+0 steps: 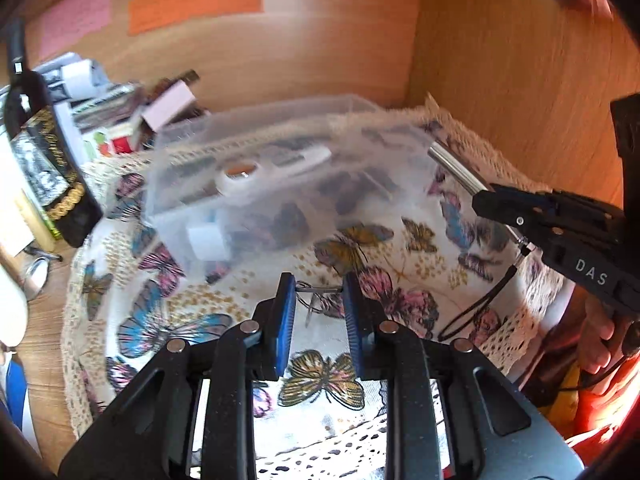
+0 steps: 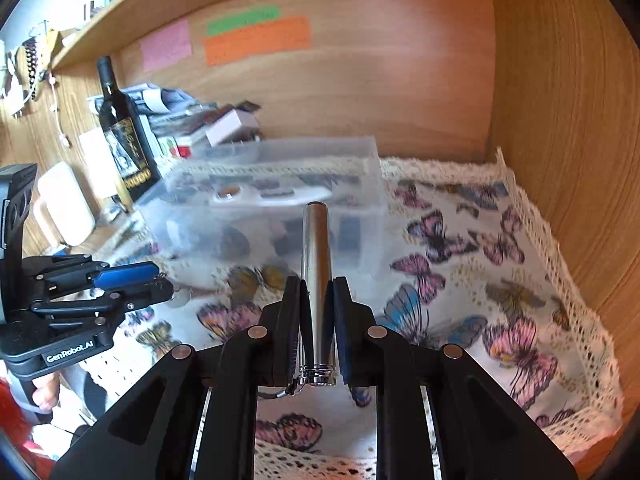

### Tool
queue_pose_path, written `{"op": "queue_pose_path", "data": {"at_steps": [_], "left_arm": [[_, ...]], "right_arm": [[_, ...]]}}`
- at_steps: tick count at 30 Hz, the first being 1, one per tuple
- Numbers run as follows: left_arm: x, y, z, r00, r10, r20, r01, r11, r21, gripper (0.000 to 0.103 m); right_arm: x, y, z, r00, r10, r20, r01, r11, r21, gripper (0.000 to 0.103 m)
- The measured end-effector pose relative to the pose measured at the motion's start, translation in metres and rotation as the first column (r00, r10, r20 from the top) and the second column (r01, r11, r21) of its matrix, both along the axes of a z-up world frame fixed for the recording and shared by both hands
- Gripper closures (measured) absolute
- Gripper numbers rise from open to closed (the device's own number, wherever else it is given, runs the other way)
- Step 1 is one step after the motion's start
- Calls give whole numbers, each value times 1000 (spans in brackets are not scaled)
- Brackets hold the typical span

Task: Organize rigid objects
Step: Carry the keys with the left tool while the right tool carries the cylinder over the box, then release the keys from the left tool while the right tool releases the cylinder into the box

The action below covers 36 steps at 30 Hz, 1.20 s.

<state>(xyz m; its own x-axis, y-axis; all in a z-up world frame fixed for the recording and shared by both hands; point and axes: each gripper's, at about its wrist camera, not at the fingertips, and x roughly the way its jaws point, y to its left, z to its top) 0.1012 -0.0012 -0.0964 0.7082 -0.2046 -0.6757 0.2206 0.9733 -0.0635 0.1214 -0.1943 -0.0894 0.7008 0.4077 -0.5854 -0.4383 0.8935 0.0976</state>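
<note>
My right gripper (image 2: 316,292) is shut on a silver metal cylinder (image 2: 316,264) with a black cord at its rear end; it also shows in the left wrist view (image 1: 456,170), held above the butterfly cloth, pointing at a clear plastic bin (image 1: 256,184). The bin (image 2: 272,208) holds a white tape roll (image 1: 238,178) and several dark items. My left gripper (image 1: 319,290) has its blue pads apart around thin metal key rings (image 1: 316,304) on the cloth; whether they touch the rings is unclear. It shows at the left of the right wrist view (image 2: 156,280).
A butterfly-print cloth with a lace edge (image 2: 480,280) covers the wooden shelf. A dark wine bottle (image 2: 120,128) and a pile of papers and boxes (image 1: 120,100) stand left of the bin. Wooden walls (image 2: 560,120) close the back and right.
</note>
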Motion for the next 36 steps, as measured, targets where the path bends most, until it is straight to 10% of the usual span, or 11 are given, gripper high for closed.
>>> {"op": "queue_pose_path", "data": {"at_steps": [22,36], "left_arm": [[6,42,83,961,112,254,-91,992,-91,80],[68,56,60,981,111,161,-95,990,-101,80]], "right_arm": [[37,34,58,986,24,166,-26,1000,14,89],[94,53,28,996,26,80,-23,999,-33,89]]}}
